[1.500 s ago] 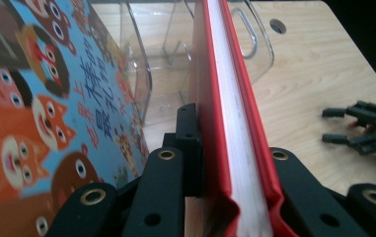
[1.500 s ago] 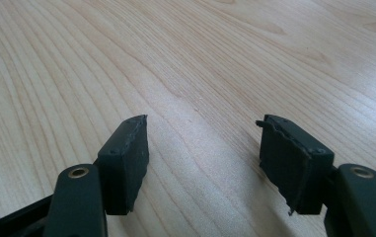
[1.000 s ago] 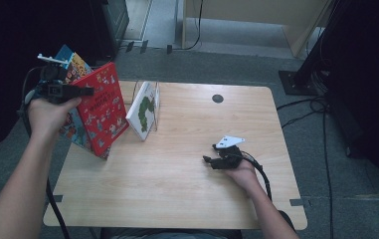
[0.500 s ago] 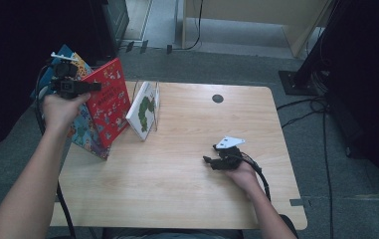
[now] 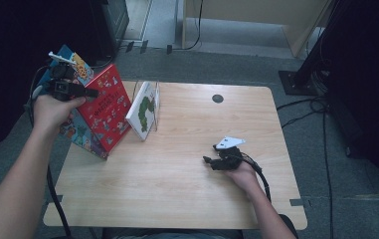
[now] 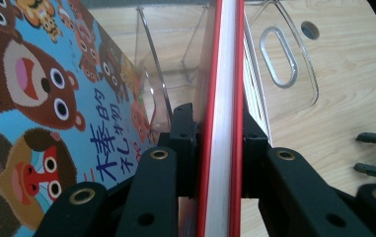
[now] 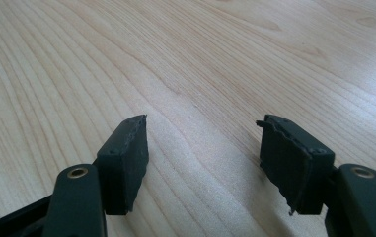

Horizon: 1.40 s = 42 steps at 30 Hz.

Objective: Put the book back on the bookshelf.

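At the upper left of the high view the left gripper [image 5: 93, 93] has its jaws clamped on the red book's [image 5: 102, 110] edge, though they have just been easing apart, while the right gripper [image 5: 209, 161] rests mid-table, jaws apart.

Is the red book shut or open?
Shut: the red book shows both covers tight against its pages, between the left gripper fingers.
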{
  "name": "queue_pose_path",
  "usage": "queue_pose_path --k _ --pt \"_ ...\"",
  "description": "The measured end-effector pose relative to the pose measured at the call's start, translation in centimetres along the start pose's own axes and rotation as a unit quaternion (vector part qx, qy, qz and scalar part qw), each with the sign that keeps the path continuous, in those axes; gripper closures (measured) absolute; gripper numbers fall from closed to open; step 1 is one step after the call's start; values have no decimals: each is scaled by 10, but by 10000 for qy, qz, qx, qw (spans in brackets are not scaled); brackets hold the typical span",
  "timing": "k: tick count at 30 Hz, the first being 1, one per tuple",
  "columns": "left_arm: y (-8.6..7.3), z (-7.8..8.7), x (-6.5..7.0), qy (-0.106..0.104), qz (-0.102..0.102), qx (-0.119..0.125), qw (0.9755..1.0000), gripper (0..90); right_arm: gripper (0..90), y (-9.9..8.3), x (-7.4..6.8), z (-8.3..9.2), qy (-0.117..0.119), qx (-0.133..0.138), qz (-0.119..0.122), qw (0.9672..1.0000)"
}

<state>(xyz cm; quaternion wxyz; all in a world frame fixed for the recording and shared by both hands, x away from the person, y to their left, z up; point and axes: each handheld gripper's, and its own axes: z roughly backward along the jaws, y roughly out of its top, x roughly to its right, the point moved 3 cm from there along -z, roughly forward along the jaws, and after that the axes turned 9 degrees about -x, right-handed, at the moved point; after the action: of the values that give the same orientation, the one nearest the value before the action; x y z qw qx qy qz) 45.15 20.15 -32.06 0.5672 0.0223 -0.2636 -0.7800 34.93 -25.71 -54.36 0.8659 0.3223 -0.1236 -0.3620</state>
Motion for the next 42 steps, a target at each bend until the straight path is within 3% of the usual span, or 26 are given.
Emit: queue_pose_path --k 3,10,16,22,29,35,42 --pt "1 -3 1 126 -66 -226 9996 758 351 0 0 0 -5 2 1 10000" --pt "4 -6 -1 -8 11 -438 9990 754 351 0 0 0 -1 0 -1 10000" --pt "8 -11 4 -17 -4 -732 9973 761 352 0 0 0 1 0 -1 10000" --pt "12 -8 7 73 -3 -1113 9938 783 351 0 0 0 2 2 -6 10000" --pt "18 -8 2 51 236 -969 9950 795 352 0 0 0 2 0 -6 10000" --pt "27 -4 -6 41 479 -667 9966 795 352 0 0 0 11 -7 -17 10000" --pt "39 -8 -13 38 736 -458 9962 793 357 0 -1 0 -25 4 -41 10000"
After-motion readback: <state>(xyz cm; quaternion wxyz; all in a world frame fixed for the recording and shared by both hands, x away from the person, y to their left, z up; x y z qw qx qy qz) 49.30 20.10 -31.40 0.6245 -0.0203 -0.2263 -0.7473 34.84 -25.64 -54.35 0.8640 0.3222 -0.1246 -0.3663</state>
